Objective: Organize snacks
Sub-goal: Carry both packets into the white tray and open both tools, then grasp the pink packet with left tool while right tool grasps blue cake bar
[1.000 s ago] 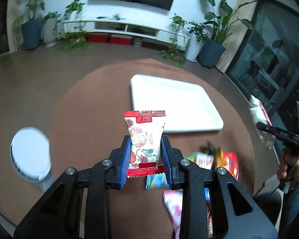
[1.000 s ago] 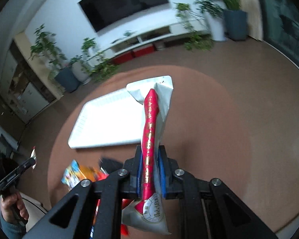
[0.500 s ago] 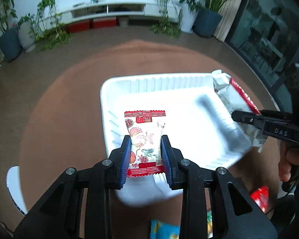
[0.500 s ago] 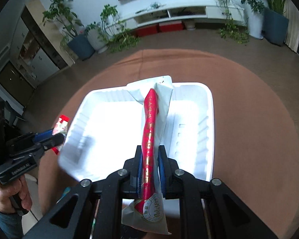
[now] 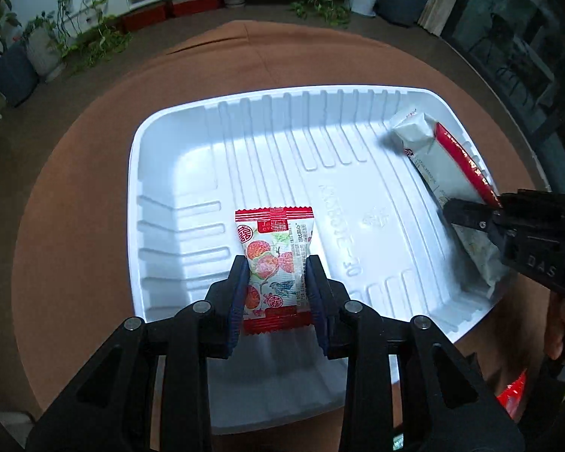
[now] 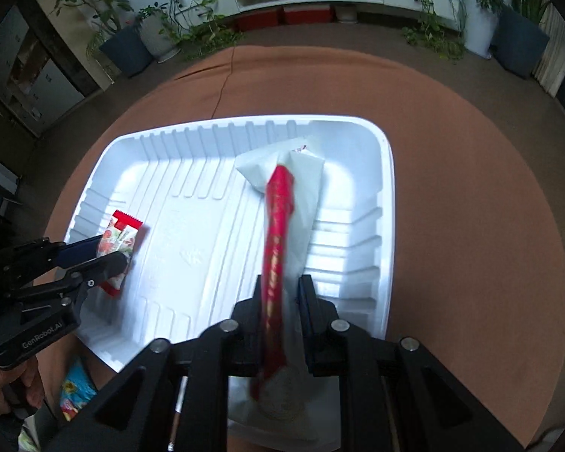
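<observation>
A: Dropping both snacks into the tray, by the look of it. The left claw has the small red packet between its pads low over the near left part, jaws opening.

B: And the right claw?

A: Opening too; the long white wrapper is blurred, slipping down onto the tray's right side.

B: Next move?

A: Probably part wider, lift clear, then fetch the packets left on the desk.
</observation>
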`<act>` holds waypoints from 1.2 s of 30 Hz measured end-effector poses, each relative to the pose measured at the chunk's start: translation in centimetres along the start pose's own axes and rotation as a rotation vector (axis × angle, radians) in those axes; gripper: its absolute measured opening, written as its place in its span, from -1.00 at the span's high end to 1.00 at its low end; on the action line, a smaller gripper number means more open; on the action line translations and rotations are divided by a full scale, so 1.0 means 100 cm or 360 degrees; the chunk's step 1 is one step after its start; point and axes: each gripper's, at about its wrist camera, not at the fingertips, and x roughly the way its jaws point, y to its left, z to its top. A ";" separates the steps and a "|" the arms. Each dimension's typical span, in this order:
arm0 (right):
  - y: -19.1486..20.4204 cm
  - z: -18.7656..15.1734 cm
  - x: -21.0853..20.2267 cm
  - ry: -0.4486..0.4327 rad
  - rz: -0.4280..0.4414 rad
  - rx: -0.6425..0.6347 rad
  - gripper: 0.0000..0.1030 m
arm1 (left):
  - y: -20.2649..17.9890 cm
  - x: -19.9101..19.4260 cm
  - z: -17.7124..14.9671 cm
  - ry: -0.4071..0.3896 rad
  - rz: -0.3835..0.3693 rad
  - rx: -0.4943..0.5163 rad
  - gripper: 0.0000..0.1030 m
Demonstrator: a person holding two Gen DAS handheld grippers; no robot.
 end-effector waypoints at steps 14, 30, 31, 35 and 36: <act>-0.039 -0.117 -0.156 -0.0595 0.0342 0.0327 -0.73 | -0.007 -0.149 -0.127 -0.0492 -0.0004 0.0028 -1.00; 0.048 -0.336 -0.186 -0.0444 0.0529 0.0458 -0.86 | -0.038 -0.178 -0.340 -0.0373 -0.0139 -0.0247 -1.00; 0.059 -0.335 -0.187 -0.0458 0.0500 0.0388 -0.84 | -0.038 -0.178 -0.338 -0.0396 -0.0128 -0.0245 -0.99; 0.090 -0.319 -0.187 -0.0492 0.0382 0.0126 -0.73 | -0.039 -0.178 -0.332 -0.0400 -0.0104 -0.0209 -0.99; 0.093 -0.315 -0.186 -0.0483 0.0377 0.0085 -0.71 | -0.039 -0.176 -0.325 -0.0394 -0.0088 -0.0195 -0.99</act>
